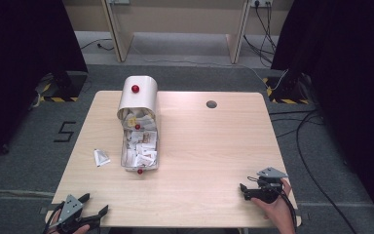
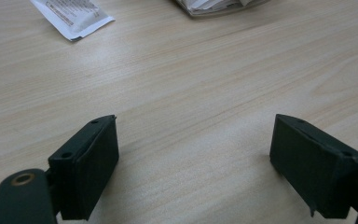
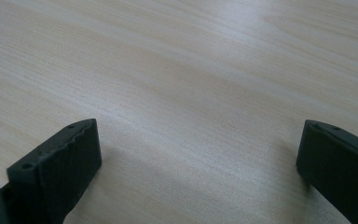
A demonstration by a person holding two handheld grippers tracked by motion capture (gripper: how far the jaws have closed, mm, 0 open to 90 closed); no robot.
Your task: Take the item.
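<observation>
High view: both grippers, left (image 1: 93, 205) and right (image 1: 244, 190), were held spread and empty at the near edge, seemingly readied; the packet (image 1: 101, 157) lay ahead of the left, beside the box (image 1: 140, 127)

Black "5" (image 1: 65, 131) on grey floor

A cream roll-top box (image 1: 139, 122) with red knobs stands open in the desk's (image 1: 214, 156) left half, full of white sachets. One loose white sachet (image 1: 101, 157) lies flat just left of it.
</observation>
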